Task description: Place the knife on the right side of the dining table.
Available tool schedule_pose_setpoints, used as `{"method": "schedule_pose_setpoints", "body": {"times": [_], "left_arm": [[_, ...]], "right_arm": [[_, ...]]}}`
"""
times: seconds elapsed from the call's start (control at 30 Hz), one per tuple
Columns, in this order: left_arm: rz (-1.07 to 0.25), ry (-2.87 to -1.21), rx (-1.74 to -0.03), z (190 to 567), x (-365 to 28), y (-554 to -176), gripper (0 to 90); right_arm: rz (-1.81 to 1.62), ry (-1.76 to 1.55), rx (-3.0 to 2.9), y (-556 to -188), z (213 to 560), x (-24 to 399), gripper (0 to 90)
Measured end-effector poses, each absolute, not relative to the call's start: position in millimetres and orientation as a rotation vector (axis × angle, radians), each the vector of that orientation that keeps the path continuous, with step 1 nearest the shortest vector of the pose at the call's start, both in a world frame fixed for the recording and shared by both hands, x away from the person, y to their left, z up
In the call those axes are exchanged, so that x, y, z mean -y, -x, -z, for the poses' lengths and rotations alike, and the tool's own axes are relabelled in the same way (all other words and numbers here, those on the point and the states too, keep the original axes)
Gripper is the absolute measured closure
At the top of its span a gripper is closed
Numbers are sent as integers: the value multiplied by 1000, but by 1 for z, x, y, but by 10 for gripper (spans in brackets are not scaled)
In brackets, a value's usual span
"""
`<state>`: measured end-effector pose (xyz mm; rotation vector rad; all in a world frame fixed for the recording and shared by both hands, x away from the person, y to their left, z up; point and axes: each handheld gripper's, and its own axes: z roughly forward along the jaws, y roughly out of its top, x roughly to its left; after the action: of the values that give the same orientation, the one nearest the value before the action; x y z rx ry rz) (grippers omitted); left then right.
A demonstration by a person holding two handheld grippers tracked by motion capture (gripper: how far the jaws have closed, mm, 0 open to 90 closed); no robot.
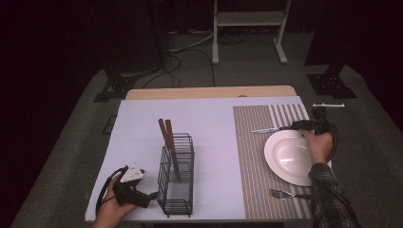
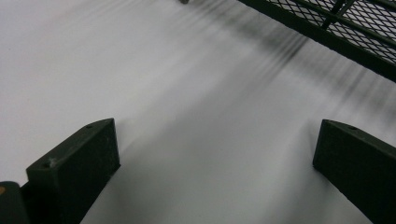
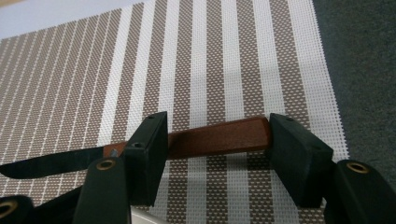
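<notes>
A knife with a reddish wooden handle (image 3: 219, 138) and dark blade (image 3: 46, 164) lies on the striped placemat (image 3: 205, 60), just beyond the white plate (image 1: 290, 154). My right gripper (image 3: 217, 130) is open low over the mat, its jaws either side of the handle, the left jaw overlapping it. From above, the right gripper (image 1: 298, 126) sits at the plate's far rim with the knife blade (image 1: 263, 130) pointing left. My left gripper (image 2: 217, 128) is open over bare white table (image 2: 140, 70), beside the black wire caddy (image 2: 355, 28). From above, the left gripper (image 1: 152, 194) rests at the caddy's (image 1: 177, 175) lower left.
Two wooden-handled utensils (image 1: 166, 133) stand in the caddy. A fork (image 1: 285, 194) lies on the placemat near the table's front edge, below the plate. A plate rim (image 3: 140, 217) shows under the right jaws. The mat's right edge meets grey floor (image 3: 364, 56).
</notes>
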<state>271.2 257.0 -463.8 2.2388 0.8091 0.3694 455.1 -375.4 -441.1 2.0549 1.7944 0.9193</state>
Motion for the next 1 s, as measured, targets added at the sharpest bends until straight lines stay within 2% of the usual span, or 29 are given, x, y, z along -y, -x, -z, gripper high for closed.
{"method": "schedule_pose_setpoints", "body": {"times": [0.37, 0.8, 0.93, 1.0], "left_arm": [[-366, -2241, -810, 464, -257, -271, 0], [-369, -2238, -810, 464, -257, -271, 0], [-370, -2238, -809, 464, -257, -271, 0], [-370, -2238, -809, 464, -257, -271, 0]], "right_arm": [[-873, -2044, -1808, -457, 441, 371, 363], [-1045, -1957, -1772, -442, 419, 369, 205], [-1090, -1847, -1819, -435, 408, 354, 97], [-1098, -1797, -1845, -430, 404, 345, 10]]}}
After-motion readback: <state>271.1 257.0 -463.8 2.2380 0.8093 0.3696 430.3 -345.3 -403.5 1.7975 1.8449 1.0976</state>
